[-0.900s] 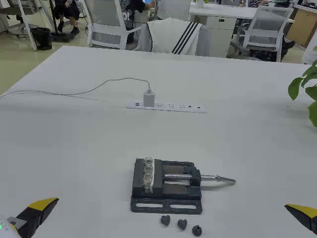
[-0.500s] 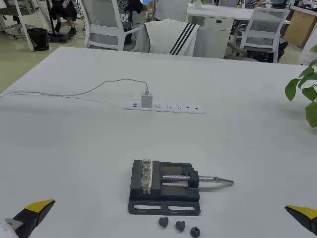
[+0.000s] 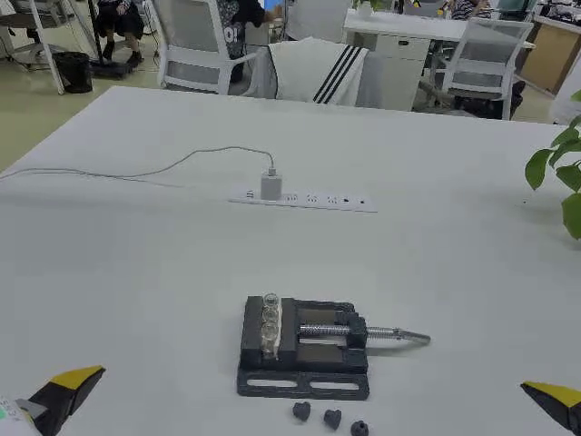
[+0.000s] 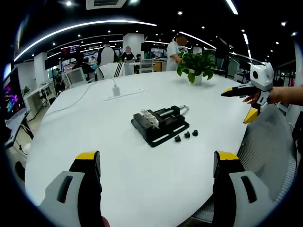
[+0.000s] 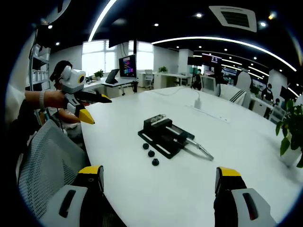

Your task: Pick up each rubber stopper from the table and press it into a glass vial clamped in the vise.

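Observation:
A dark vise [image 3: 304, 350] stands near the table's front edge with three glass vials [image 3: 270, 321] clamped upright in a row between its jaws. Three dark rubber stoppers [image 3: 331, 419] lie in a line on the table just in front of it. My left gripper [image 3: 65, 389] hovers low at the front left, well apart from the vise, open and holding nothing [image 4: 156, 163]. Off to the front right my right gripper [image 3: 554, 401] is likewise open and bare [image 5: 158, 177]. Vise [image 4: 161, 124] and stoppers [image 4: 186, 135] lie ahead of the left jaws; the vise [image 5: 165, 132] and stoppers [image 5: 150, 153] are also ahead of the right jaws.
A white power strip [image 3: 304, 197] with a plugged charger and a cable trailing left lies mid-table. A leafy plant [image 3: 563, 177] stands at the right edge. Office chairs [image 3: 318, 68] line the far side. A mesh chair back [image 5: 45, 165] sits by the table's near edge.
The head view has drifted slightly. Both grippers stay open at the lower corners, and vise, vials and stoppers have not moved.

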The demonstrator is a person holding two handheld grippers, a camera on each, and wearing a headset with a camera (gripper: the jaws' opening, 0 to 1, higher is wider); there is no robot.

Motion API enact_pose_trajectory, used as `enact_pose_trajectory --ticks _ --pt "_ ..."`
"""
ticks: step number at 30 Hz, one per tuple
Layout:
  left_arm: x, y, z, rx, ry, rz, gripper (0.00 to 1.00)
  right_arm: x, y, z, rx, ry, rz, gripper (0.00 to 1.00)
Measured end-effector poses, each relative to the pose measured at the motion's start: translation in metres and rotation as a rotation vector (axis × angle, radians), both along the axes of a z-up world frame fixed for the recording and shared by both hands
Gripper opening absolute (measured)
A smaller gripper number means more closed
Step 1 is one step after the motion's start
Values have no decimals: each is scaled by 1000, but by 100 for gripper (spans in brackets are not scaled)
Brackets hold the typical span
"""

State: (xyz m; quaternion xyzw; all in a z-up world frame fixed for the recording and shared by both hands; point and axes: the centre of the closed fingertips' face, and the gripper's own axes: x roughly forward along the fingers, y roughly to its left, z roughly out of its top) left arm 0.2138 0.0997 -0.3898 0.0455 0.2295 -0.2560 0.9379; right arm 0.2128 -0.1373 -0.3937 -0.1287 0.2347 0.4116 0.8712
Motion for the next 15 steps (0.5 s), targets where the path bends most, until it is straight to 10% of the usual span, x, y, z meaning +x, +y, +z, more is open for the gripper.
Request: enact_pose_trajectory --ticks 15 --pt "-2 4 0 13 -5 -2 99 9 9 -4 -39 -8 47 94"
